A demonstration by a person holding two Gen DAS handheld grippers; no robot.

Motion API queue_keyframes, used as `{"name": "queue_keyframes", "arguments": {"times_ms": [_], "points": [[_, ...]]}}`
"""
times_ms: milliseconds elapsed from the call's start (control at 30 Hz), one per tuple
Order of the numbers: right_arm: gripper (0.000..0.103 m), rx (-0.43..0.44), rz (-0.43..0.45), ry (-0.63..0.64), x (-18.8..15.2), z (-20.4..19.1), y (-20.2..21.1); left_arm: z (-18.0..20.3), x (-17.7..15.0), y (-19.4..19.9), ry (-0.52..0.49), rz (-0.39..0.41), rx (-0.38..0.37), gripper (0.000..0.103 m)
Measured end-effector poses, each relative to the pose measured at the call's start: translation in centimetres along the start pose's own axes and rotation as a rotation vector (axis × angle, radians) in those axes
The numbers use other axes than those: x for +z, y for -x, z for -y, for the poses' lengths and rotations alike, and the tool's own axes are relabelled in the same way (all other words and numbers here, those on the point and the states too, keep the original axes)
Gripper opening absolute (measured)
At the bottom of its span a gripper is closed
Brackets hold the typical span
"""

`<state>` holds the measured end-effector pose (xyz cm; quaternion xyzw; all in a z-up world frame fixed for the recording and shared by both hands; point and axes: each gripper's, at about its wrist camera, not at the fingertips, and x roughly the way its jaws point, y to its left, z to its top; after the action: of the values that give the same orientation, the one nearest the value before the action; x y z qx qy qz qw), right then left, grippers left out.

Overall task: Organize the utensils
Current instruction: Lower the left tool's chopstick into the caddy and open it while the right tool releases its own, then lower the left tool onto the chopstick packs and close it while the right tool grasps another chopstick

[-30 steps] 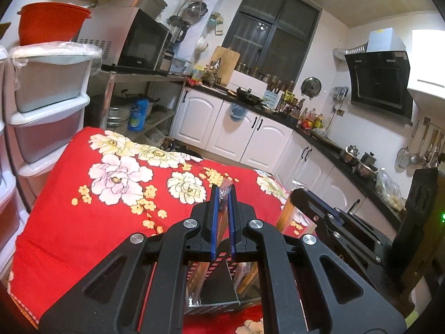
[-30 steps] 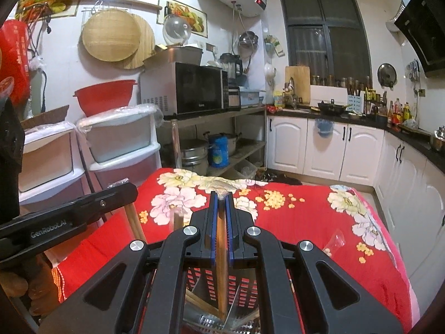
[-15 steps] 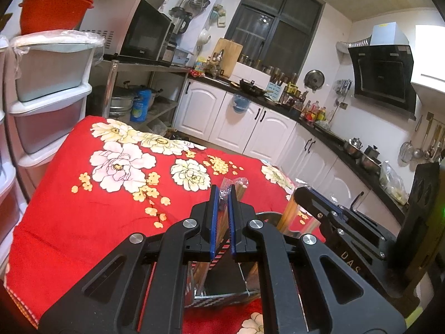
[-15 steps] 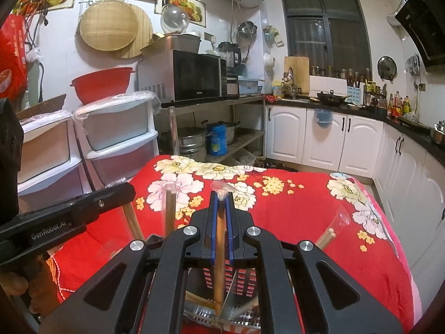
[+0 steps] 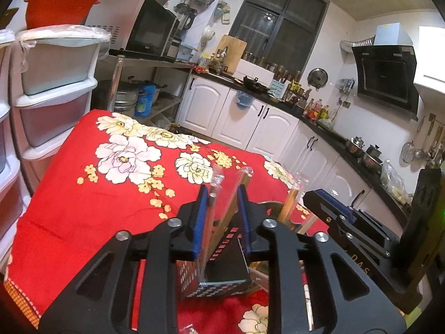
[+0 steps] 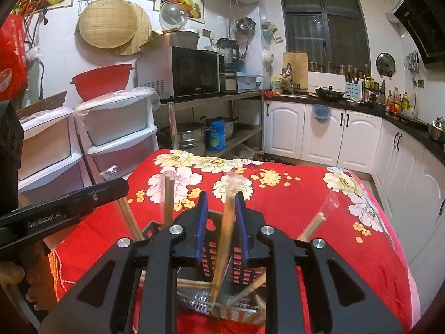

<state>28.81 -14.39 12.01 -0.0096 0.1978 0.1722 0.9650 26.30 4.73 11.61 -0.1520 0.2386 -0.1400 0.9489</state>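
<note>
Item: wrapped chopsticks (image 6: 222, 239) released into black holder (image 6: 244, 264) on red table (image 5: 69, 208).
Both jaws just spread, sticks loose between; next, withdraw upward.

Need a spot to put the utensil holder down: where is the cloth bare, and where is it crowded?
Bare: the red floral cloth beyond the utensil holder, toward the white cabinets, and its side by the storage drawers. Crowded: around the holder, where wrapped chopsticks lean outward.
</note>
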Motion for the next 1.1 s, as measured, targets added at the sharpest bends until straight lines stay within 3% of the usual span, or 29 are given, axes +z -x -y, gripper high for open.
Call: {"name": "queue_keyframes", "arguments": {"times_ms": [200, 867, 1100], "points": [[0.029, 0.002, 0.002, 0.006, -0.6, 0.0, 0.9, 0.0, -0.1, 0.5, 0.000, 0.000, 0.004, 0.026], [0.045, 0.007, 0.016, 0.029, -2.0, -0.5, 5.9, -0.6, -1.9, 4.0, 0.021, 0.011, 0.037, 0.076], [0.053, 0.009, 0.017, 0.028, -2.9, -0.1, 7.6, 0.0, -3.6, 5.0, 0.004, -0.006, 0.044, 0.087]]}}
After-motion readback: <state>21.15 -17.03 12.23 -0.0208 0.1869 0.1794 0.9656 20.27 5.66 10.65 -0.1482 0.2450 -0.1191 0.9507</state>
